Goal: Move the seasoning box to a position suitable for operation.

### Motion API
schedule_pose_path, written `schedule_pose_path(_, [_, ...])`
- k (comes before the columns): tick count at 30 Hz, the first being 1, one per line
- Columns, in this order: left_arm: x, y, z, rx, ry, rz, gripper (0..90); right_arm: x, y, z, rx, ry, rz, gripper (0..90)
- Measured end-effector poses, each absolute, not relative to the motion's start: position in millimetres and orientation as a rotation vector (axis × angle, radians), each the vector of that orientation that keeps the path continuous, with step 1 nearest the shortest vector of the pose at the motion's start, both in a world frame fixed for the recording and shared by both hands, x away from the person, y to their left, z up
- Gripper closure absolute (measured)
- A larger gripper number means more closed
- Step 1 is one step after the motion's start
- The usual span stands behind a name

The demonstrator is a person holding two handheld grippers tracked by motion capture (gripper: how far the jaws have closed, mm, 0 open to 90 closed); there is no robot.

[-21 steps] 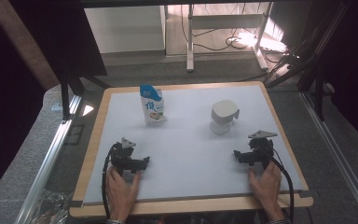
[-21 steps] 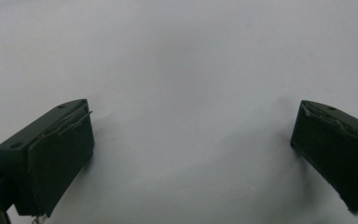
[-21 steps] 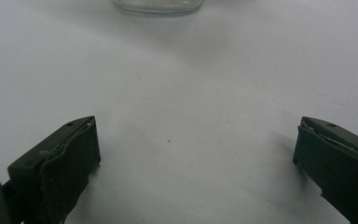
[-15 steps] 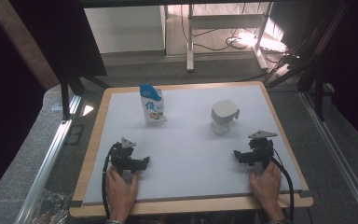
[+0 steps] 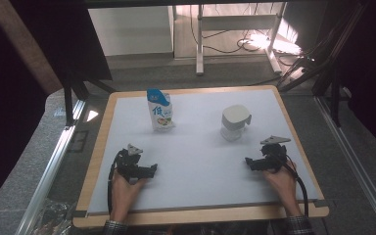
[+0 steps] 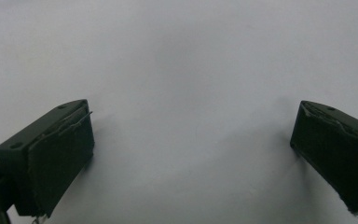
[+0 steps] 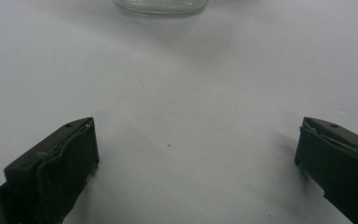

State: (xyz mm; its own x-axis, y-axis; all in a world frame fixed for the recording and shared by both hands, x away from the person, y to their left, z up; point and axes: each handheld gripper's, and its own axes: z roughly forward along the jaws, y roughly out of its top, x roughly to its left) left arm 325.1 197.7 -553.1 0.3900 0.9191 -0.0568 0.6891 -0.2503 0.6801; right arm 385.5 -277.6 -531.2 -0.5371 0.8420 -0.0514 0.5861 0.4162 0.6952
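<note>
Both tools rest on the white surface [image 5: 196,161] near its near edge, the left tool [image 5: 152,170] toward the near-left corner and the right tool [image 5: 248,161] toward the near-right, each with jaws spread wide and nothing between them, likely a ready pose. The 2 things stand upright well beyond: a blue-topped pouch [image 5: 160,110] toward the far-left corner, a white cup-like container [image 5: 235,122] ahead of the right tool, so each probably has 1 within easy reach.

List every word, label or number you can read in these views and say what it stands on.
Pouch: large blue print on its white front and a small coloured picture below it, too blurred to read.
White container: no print visible.
Left gripper and right gripper: no markings legible.
Nothing is readable anywhere.
</note>
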Motion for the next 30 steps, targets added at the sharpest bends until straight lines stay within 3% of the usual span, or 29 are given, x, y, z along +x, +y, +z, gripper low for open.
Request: schedule_pose_path(30, [324,197,-553,2.022,1.374,0.481,0.0,387,-282,-510,1.257,2.22,1.025,0.0])
